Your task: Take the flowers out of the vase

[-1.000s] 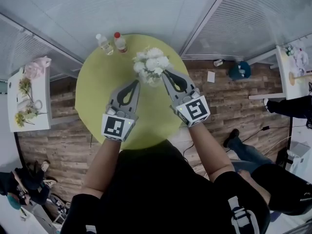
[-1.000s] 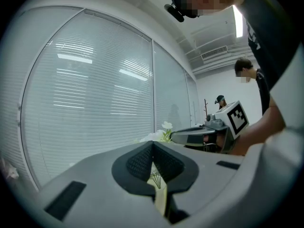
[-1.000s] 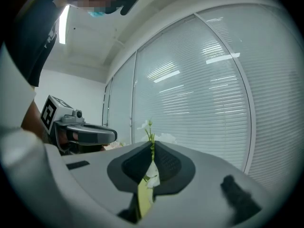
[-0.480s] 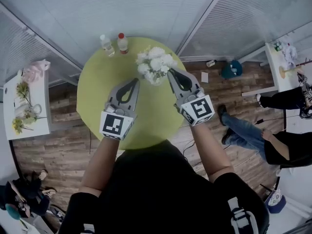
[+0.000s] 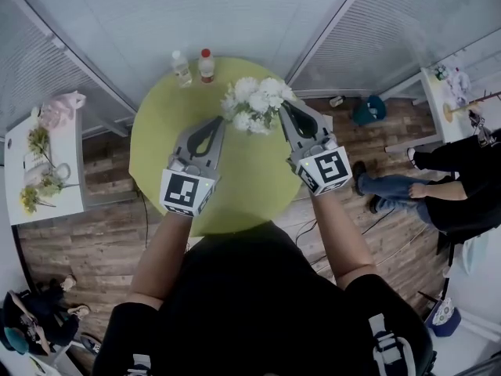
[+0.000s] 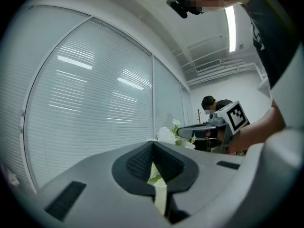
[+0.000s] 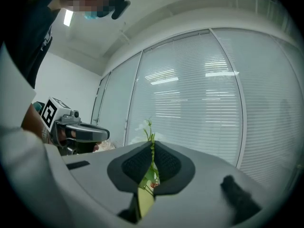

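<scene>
A round green table in a blind-walled room. Left tongs clenched, seemingly empty; right tongs pinch a stem of the flowers just beyond. The vase is hidden under blooms, so lifting them clear likely remains.

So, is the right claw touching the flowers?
Touching. The right gripper view shows the right claw closed on the flowers: a green stem with leaves runs between its two pads and comes out above the tips.

Office with blinded glass partitions
</scene>
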Tool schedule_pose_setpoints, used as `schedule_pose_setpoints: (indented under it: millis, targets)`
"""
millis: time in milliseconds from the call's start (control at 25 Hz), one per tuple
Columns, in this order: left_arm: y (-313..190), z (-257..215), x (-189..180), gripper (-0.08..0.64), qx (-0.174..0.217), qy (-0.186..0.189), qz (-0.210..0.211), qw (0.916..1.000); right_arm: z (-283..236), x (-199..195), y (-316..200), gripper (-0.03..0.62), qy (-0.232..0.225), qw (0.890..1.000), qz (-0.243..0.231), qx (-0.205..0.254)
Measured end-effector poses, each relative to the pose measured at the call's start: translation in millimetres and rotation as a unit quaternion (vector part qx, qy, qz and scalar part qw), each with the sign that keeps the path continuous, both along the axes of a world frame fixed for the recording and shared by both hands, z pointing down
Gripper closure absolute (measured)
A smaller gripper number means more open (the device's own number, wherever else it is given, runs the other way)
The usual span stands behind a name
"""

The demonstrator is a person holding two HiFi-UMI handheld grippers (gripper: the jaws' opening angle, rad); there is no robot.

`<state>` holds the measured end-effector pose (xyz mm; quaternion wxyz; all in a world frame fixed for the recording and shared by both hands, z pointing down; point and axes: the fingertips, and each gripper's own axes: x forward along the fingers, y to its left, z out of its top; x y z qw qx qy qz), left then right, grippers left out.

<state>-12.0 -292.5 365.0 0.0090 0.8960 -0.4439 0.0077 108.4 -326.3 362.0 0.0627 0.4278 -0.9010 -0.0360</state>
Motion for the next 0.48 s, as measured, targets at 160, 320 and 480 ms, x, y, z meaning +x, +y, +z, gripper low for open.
schedule_pose_setpoints:
  millis: [160,320,480]
  targets:
    - [5,-8,-4,0.548,0.010,0.002,0.006,0.9999,-10,-3,6,0.568,0.005,1.000,0.005,0.008]
    - [6,-17,-7,0.548,0.018,0.006,0.008,0.9998,-20,-6,10,0.568,0.010,1.000,0.008,0.016]
    - [7,-22,-16,0.548,0.024,0.009,0.010,0.9996,-26,-13,13,0.568,0.013,0.999,0.010,0.028]
